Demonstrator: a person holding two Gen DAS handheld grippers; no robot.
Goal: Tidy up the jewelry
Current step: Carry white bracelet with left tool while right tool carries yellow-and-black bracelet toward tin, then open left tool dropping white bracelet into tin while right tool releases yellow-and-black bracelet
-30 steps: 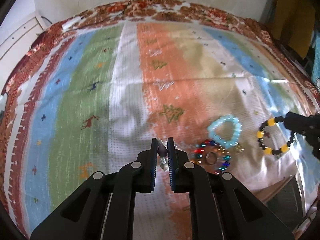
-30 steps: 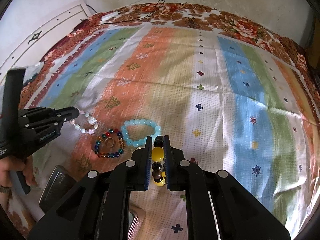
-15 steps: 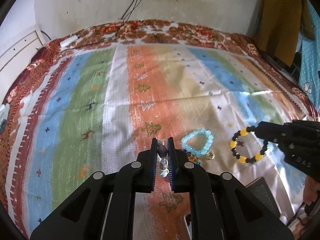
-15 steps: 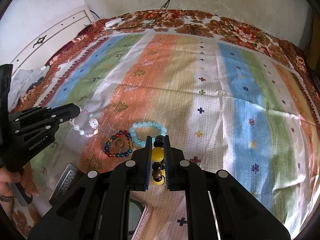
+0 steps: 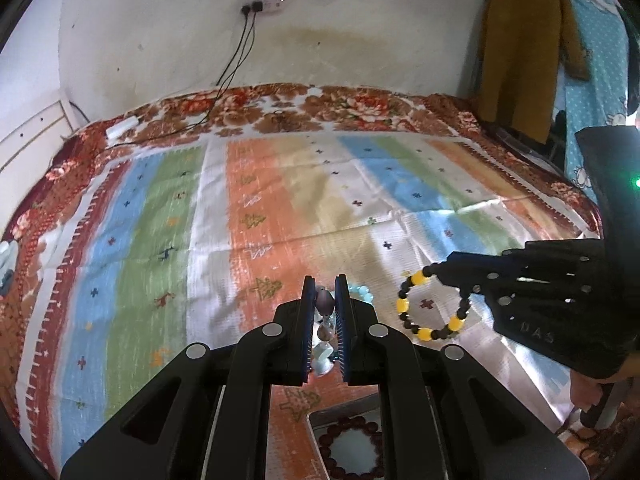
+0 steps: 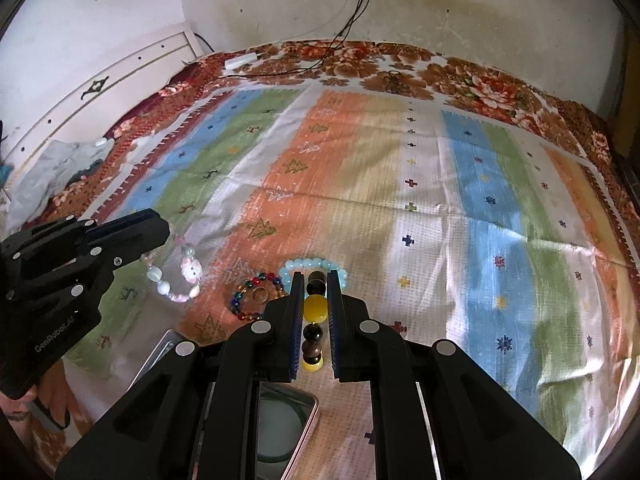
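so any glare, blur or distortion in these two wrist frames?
Left wrist: sun glare washes out the bedspread at right; fisheye bends the wall, black vignette in the corners; the black-and-yellow bracelet stays sharp. Right wrist: glare whitens the cloth at lower right; the pale charm bracelet looks slightly soft; the box under the tongs sits in shadow.

Both the left gripper (image 5: 325, 312) and the right gripper (image 6: 315, 312) are matt black plastic with bright metal pivot pins. The striped cloth (image 6: 440, 200) is coarsely woven with a slight sheen under light. The black-and-yellow bracelet (image 5: 430, 304) carries glossy, smooth beads; the pastel bracelet (image 6: 176, 276) has pearly, translucent ones. The pale blue bracelet (image 6: 316, 265) looks milky and smooth, the multicoloured bracelet (image 6: 256, 298) glassy. The tray (image 5: 440, 456) holding the brown bead bracelet (image 5: 352, 452) appears smooth and reflective.
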